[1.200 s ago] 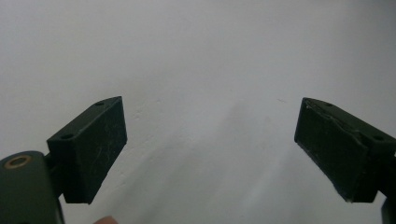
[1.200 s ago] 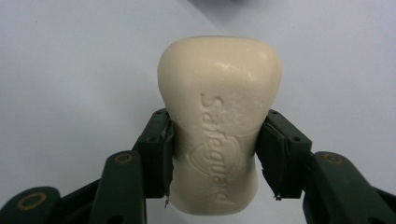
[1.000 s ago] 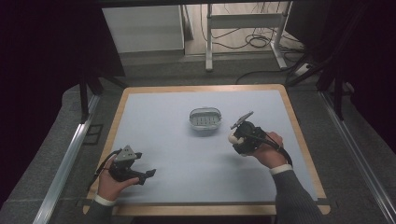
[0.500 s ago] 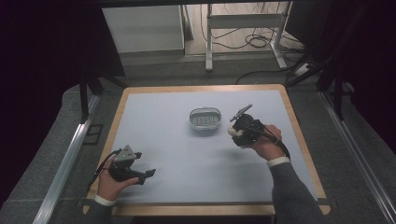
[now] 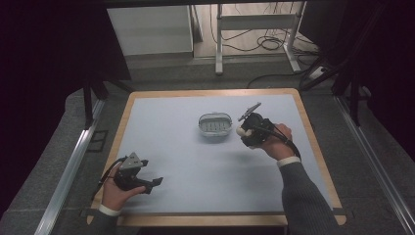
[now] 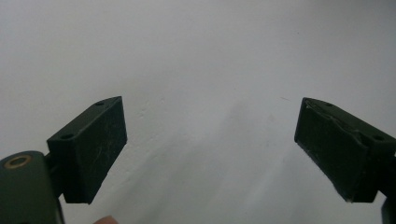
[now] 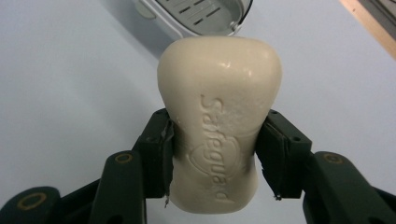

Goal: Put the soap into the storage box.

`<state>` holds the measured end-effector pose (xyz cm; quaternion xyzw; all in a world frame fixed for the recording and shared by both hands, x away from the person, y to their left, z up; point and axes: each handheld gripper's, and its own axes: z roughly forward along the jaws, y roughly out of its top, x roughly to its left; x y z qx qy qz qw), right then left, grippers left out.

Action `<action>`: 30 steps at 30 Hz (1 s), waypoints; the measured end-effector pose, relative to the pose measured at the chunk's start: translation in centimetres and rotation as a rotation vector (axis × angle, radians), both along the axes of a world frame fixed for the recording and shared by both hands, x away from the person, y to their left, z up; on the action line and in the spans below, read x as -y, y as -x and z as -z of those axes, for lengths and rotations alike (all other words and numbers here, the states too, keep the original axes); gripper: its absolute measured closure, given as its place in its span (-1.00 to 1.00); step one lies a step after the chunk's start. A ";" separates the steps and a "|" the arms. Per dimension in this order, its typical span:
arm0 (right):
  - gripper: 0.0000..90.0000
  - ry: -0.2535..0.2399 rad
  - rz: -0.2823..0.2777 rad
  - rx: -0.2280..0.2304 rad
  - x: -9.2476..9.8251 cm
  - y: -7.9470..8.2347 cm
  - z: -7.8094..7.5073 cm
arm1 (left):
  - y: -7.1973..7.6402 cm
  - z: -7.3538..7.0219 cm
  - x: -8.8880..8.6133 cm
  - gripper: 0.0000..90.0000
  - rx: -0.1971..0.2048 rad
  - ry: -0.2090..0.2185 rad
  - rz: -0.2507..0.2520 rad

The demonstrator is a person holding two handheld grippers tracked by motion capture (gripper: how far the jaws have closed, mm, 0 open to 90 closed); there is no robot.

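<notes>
Moved since earlier: right gripper (image 5: 243, 131) with its soap bar, carried from just right of the soap dish toward the dish's right rim and a little higher over the table; left gripper unmoved.
Right gripper: held in the person's right hand (image 5: 275, 142) at centre-right of the table, just beside the soap dish's right edge, pointing toward the dish; cable trailing back along the grey sleeve (image 5: 303, 196).
Right jaws: clamped on the soap bar's narrow waist, one black pad pressed into each side, as seen in the right gripper view.
Soap bar (image 7: 219, 126): cream-white, waisted shape, embossed "Safeguard" lettering facing the camera; wider end sticking out past the fingertips; lifted clear of the table; seen as a pale spot at the gripper's tip in the high view (image 5: 240, 130).
Soap dish (image 5: 215, 125): pale grey, oval, slotted drain insert inside; standing near the middle of the table, slightly toward the far side; near rim just beyond the soap's outer end in the right gripper view (image 7: 196, 18).
Left gripper (image 5: 147, 182): in the left hand (image 5: 117, 193) at the near-left corner of the table, low over the surface, well apart from dish and soap.
Left jaws: standing wide apart, with bare table between them in the left gripper view.
Table (image 5: 195, 166): light blue-grey top with a wooden border.
</notes>
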<state>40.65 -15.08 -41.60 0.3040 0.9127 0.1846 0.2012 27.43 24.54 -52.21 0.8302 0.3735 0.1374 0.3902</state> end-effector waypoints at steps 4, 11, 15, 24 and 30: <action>0.09 -0.002 -0.007 0.003 -0.2 -0.3 -0.2 | 0.0 0.0 0.0 -0.79 -0.001 -0.002 0.002; 0.09 -0.001 -0.022 0.003 -0.9 -1.0 -0.6 | 0.0 0.0 0.0 -0.79 0.000 0.000 0.002; 0.09 -0.006 -0.027 0.006 -1.1 -1.4 -0.9 | 0.0 0.0 -0.1 -0.79 0.001 -0.001 0.002; 0.09 -0.012 -0.037 0.012 -1.6 -2.2 -1.4 | 0.0 0.0 0.0 -0.79 -0.001 -0.002 0.003; 0.09 -0.012 -0.045 0.014 -2.1 -2.7 -1.8 | 0.0 0.0 -0.1 -0.79 0.001 -0.003 0.003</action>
